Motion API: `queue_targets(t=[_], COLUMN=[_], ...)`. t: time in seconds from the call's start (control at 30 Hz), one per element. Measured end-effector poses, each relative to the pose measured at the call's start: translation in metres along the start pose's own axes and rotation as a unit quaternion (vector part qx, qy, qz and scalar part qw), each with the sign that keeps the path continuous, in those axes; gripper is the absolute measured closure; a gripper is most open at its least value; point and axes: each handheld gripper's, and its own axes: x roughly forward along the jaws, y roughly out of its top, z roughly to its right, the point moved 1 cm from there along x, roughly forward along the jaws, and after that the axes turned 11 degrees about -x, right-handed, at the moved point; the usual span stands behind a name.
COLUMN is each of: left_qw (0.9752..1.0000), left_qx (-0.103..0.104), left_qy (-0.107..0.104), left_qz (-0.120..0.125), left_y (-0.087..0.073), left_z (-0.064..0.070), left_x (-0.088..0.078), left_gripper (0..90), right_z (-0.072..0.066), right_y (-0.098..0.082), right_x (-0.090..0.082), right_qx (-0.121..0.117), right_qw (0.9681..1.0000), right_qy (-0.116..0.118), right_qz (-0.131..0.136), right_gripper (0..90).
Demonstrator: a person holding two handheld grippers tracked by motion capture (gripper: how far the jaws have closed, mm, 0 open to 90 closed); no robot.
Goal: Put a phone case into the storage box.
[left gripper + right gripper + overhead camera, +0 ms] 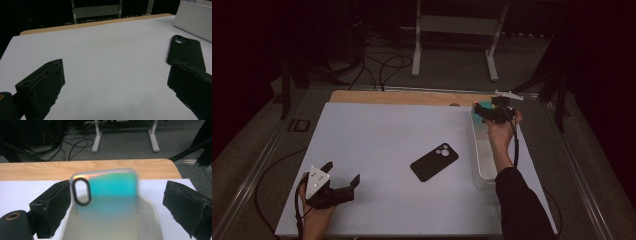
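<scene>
An iridescent teal phone case (107,192) stands upright and blurred between the wide-apart jaws of my right gripper (117,195), over a white bin (152,215). Its left edge is beside the left jaw, and a clear gap separates it from the right jaw. From above, the right gripper (492,112) hovers at the far end of the bin (477,165) with the teal case (484,106) at its tips. A black phone case (434,161) lies flat mid-table. My left gripper (343,172) rests open near the front left, holding nothing. In its own view, the left gripper (117,70) faces the black case (186,51).
A white mat (377,140) covers the wooden table, whose bare far edge (402,97) shows beyond it. The bin (192,17) stands along the right side. A white stand (457,30) and loose cables (382,67) are on the floor behind the table.
</scene>
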Motion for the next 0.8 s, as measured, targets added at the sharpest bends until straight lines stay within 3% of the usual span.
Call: queue_targets(t=[0.3,0.57,0.63,0.8], left_qw=[1.0,1.0,0.9999,0.9999], left_qx=[-0.001,0.003,0.003,0.005], left_qy=[0.002,0.0,0.0,0.002], left_qz=[-0.001,-0.007,-0.01,-0.011], left_y=[0.0,0.0,-0.001,-0.001], left_z=[0.0,0.001,0.0,0.0], left_x=[0.0,0.002,0.003,0.003], left_gripper=[1.6,1.5,1.5,1.5], right_z=[0.0,-0.013,-0.021,-0.032], right_y=[0.004,0.008,0.011,0.012], right_x=[-0.015,-0.039,-0.05,-0.066], right_qx=[-0.01,-0.049,-0.061,-0.08], right_qw=[0.9997,0.997,0.9945,0.9902], right_qy=[0.018,0.053,0.077,0.106], right_qz=[0.013,0.028,0.036,0.043], right_gripper=[7.9,7.9,7.9,7.9])
